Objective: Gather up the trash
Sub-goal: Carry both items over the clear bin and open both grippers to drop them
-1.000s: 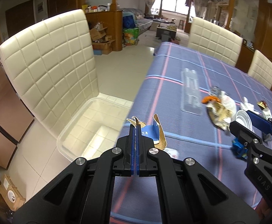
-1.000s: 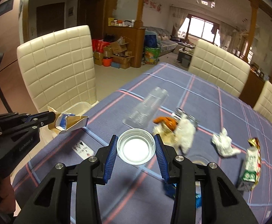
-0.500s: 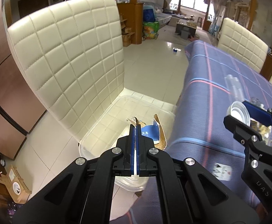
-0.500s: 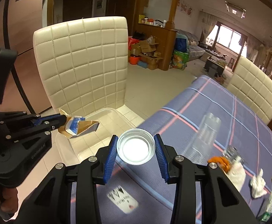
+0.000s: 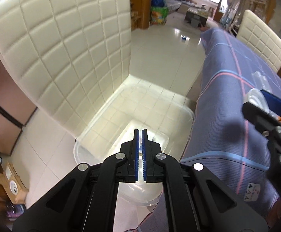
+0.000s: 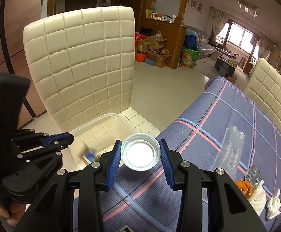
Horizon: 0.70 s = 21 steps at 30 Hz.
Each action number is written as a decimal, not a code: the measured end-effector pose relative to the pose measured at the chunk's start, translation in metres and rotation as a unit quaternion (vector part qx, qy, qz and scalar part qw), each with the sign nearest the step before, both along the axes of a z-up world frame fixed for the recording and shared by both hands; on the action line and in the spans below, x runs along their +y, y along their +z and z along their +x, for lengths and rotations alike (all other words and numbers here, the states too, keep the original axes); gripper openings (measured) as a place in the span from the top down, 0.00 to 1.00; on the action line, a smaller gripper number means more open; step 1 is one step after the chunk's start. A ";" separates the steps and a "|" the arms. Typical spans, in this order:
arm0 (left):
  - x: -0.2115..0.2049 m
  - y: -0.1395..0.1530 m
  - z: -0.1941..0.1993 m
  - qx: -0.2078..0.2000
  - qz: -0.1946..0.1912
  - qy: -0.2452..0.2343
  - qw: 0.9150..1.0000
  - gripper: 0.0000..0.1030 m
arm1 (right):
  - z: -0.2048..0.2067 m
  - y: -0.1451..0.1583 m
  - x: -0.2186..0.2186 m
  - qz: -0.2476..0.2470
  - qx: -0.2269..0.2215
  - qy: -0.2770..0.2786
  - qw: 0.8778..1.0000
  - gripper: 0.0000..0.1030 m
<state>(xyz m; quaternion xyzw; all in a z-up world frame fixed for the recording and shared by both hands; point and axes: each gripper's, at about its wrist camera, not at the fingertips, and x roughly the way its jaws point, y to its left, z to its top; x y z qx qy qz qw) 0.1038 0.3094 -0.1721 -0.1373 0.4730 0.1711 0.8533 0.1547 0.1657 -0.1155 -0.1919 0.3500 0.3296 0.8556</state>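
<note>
My left gripper [image 5: 140, 133] hangs over the clear plastic bin [image 5: 179, 112] on the seat of the cream chair. Its jaws are opening, with a thin slit and nothing between the pads. In the right wrist view the left gripper [image 6: 69, 139] is at the left, and a torn brown-and-blue carton scrap [image 6: 88, 155] shows blurred below it inside the bin [image 6: 101, 118]. My right gripper [image 6: 140, 154] is shut on a clear round plastic cup [image 6: 139, 153], held mouth up over the table's edge beside the bin. The left wrist view catches that gripper [image 5: 260, 104] and cup [image 5: 253, 94] at the right.
The quilted chair back [image 5: 63, 38] rises just behind the bin. The blue checked tablecloth [image 6: 237, 116] carries a clear ribbed bottle [image 6: 231, 150], an orange scrap [image 6: 243, 187] and white tissue wads [image 6: 273, 205]. More cream chairs [image 6: 271, 94] stand beyond the table.
Both grippers have swung left from the table toward the bin and sunk. The left gripper has let go of the carton scrap, which is dropping into the bin. The right still holds the cup.
</note>
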 end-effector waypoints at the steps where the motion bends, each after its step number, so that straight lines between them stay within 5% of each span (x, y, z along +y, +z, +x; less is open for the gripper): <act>1: 0.003 -0.004 0.000 0.004 -0.009 0.003 1.000 0.96 | 0.001 -0.001 0.001 -0.001 0.001 0.000 1.000 0.62; 15: 0.022 -0.023 -0.026 -0.018 -0.033 0.040 0.998 0.96 | 0.000 -0.015 0.022 -0.019 0.018 0.020 0.999 0.62; 21: 0.026 -0.028 -0.031 0.004 -0.040 0.039 0.998 0.95 | -0.005 -0.017 0.033 -0.022 0.015 0.027 0.999 0.62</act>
